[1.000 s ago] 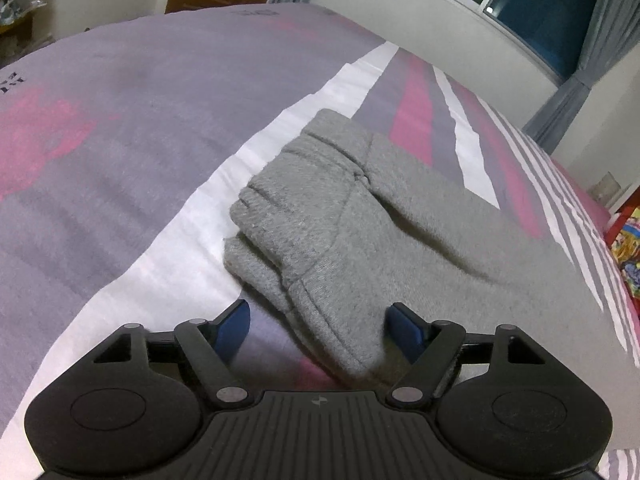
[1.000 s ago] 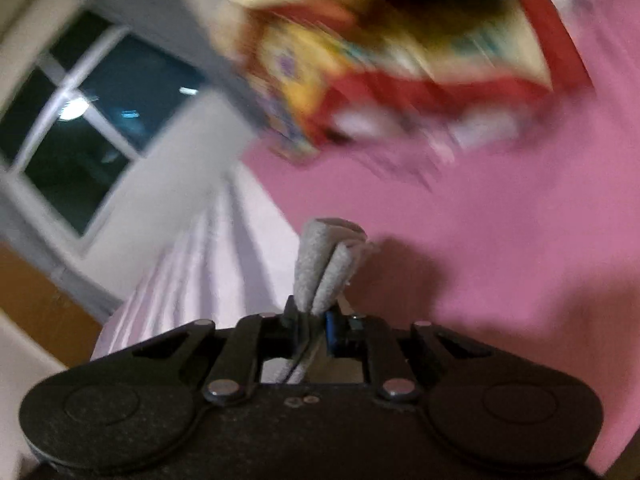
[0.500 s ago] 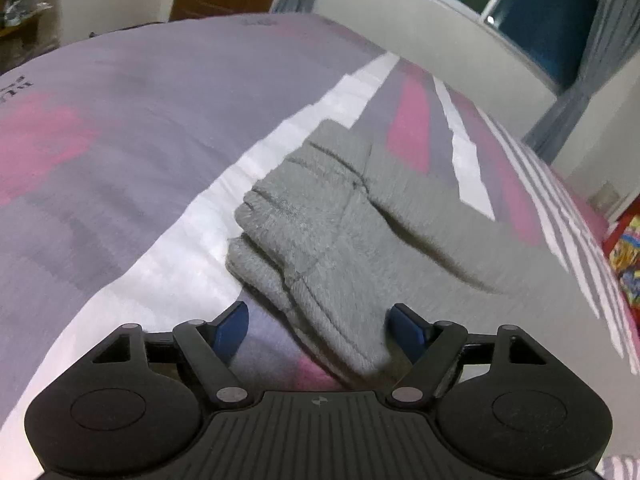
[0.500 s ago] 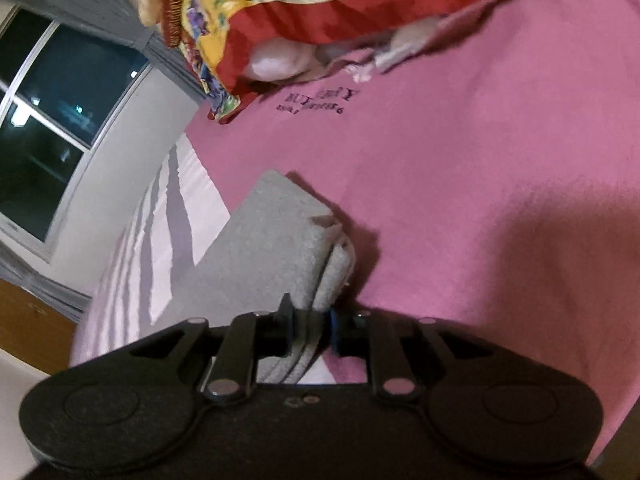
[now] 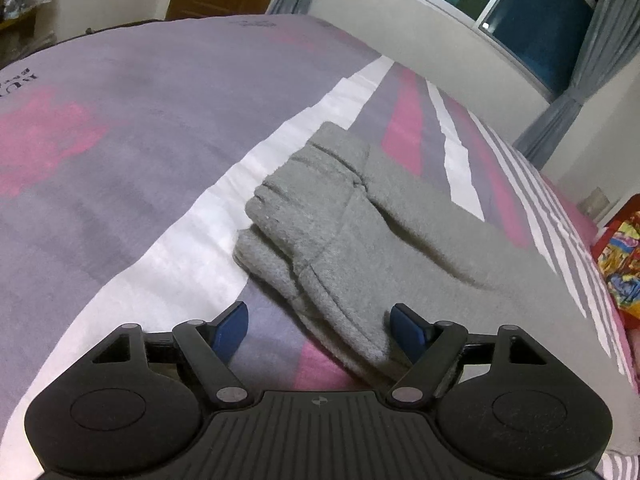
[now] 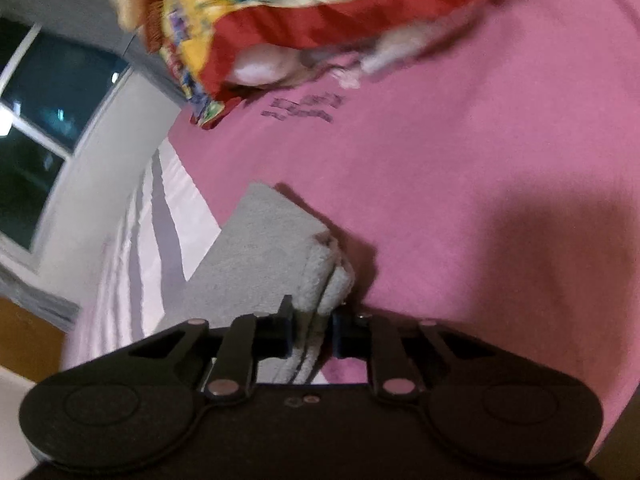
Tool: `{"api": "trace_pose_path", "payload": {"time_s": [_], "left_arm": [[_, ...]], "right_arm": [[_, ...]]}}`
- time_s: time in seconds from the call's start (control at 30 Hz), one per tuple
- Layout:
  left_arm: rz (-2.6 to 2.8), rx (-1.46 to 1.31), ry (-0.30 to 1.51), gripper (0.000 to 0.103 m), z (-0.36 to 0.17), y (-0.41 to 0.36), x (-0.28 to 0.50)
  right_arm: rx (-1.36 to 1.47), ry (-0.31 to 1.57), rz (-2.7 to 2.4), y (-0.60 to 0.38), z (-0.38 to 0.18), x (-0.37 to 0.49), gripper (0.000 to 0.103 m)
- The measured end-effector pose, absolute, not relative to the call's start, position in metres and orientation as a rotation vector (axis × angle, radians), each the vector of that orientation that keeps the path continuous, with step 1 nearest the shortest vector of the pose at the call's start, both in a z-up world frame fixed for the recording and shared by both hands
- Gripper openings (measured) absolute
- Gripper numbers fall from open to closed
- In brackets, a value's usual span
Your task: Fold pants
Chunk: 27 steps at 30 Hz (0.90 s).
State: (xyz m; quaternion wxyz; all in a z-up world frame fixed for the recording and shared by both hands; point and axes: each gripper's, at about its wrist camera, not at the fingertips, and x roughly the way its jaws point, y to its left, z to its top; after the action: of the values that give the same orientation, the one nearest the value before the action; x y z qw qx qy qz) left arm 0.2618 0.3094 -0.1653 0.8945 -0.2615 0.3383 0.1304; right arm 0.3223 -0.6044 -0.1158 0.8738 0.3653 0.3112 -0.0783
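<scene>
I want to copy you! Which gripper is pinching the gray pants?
The right gripper: its jaws are closing on the gray pants. The left gripper gapes open.

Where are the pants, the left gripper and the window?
pants (image 5: 360, 236), left wrist view, on the grey fabric near the waistband end.
left gripper (image 5: 320, 326), left wrist view, midway between its blue fingertips.
window (image 5: 536, 20), left wrist view, on the dark glass pane.

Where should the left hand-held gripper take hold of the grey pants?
Probably the near corner of the grey pants, coming straight ahead and down. That thick layered hem already lies between the open pads of the left hand-held gripper, one pad beside the cloth over the bedsheet, so closing should pinch all layers.
</scene>
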Motion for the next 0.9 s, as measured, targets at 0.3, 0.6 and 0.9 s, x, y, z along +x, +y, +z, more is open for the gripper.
{"api": "trace_pose_path", "payload": {"time_s": [0.3, 0.6, 0.9], "left_arm": [[0.262, -0.579, 0.611, 0.078, -0.149, 0.328, 0.224], [0.298, -0.649, 0.561, 0.078, -0.159, 0.353, 0.160], [0.300, -0.651, 0.554, 0.078, -0.168, 0.364, 0.129]], "right_arm": [[0.376, 0.560, 0.077, -0.487, -0.006, 0.376, 0.015], [-0.010, 0.522, 0.580, -0.259, -0.001, 0.389, 0.015], [-0.509, 0.601, 0.802, -0.158, -0.118, 0.324, 0.017]]}}
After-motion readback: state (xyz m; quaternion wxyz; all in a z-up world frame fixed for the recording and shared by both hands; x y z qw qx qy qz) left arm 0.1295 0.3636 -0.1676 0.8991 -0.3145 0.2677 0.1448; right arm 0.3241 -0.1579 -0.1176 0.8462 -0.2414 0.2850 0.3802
